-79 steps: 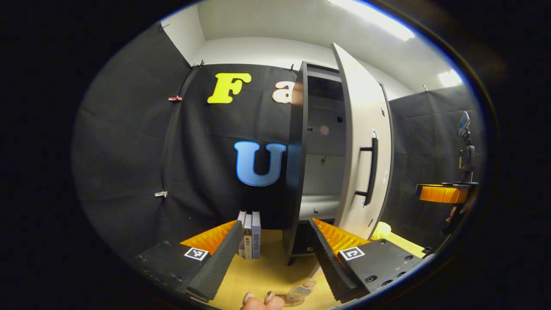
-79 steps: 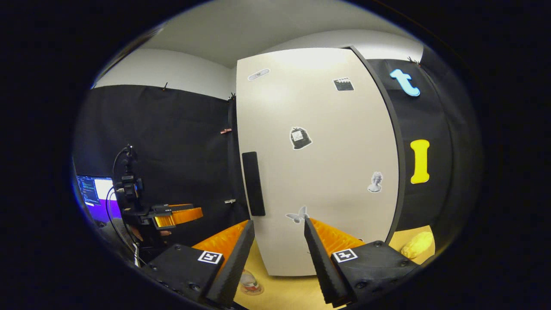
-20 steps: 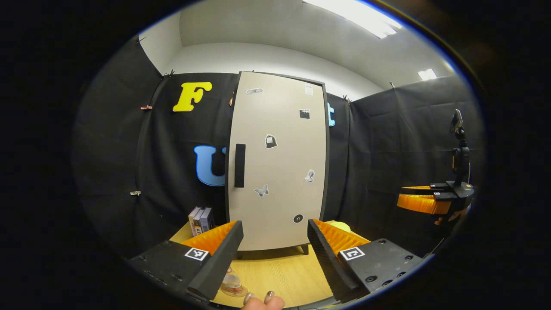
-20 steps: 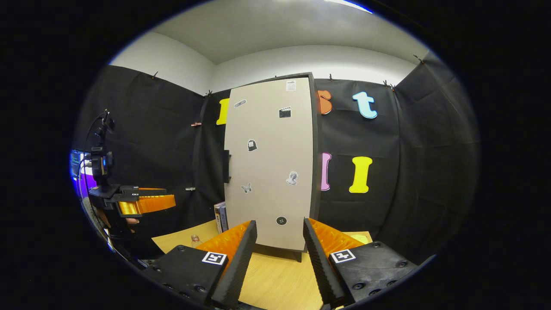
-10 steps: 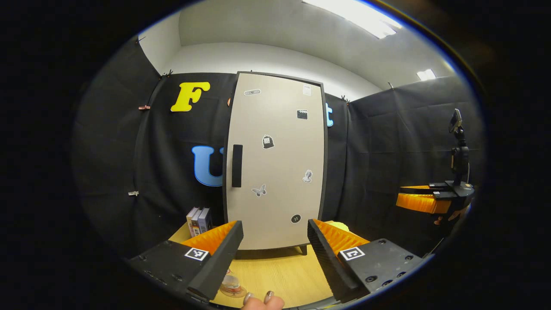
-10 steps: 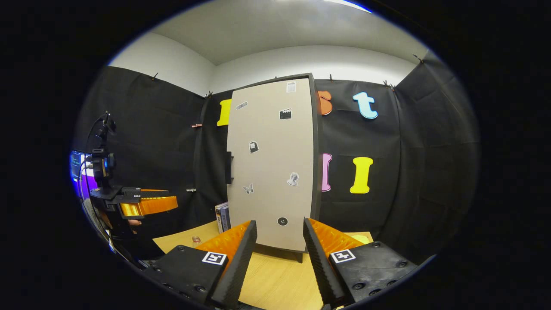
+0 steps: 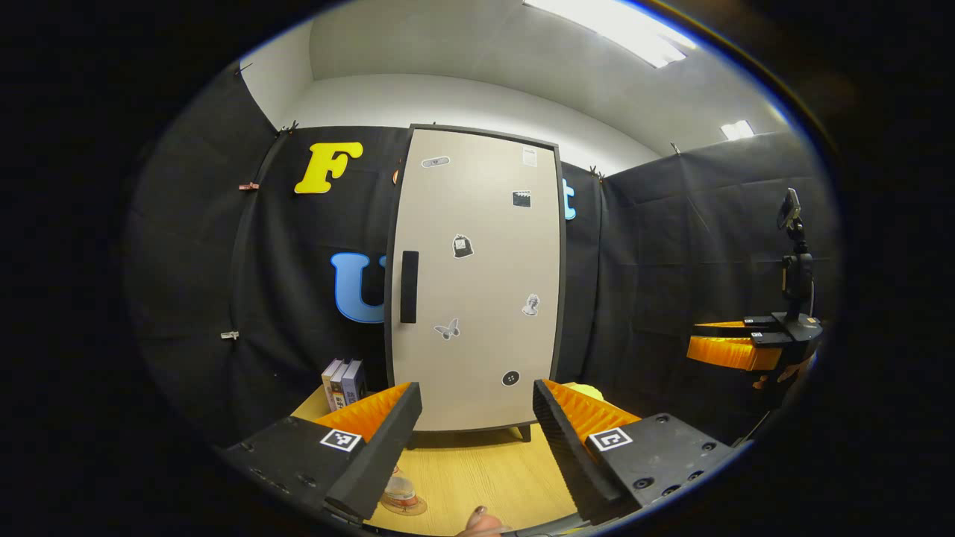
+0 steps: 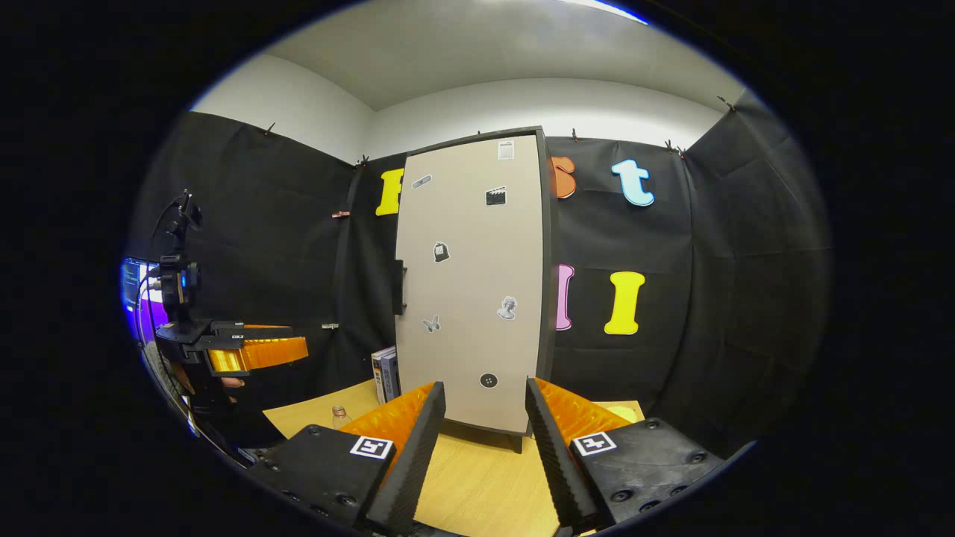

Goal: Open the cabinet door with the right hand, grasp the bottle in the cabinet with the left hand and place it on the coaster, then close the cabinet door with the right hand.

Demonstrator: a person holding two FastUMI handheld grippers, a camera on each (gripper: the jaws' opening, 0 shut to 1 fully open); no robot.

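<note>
We hold both tongs, left [image 7: 477, 418] and right [image 8: 481, 418], released and empty, well back from the shut door [image 7: 477, 283]: the work looks finished. The bottle [image 7: 401, 488] stands on the coaster [image 7: 406, 506], just beside our left tongs on the counter [image 7: 477, 477].

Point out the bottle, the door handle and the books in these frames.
bottle [image 7: 401, 490], left gripper view, on its clear body just above the coaster.
door handle [image 7: 409, 286], left gripper view, on the middle of the dark bar.
books [image 7: 342, 382], left gripper view, on the spines standing left of the cabinet.
</note>
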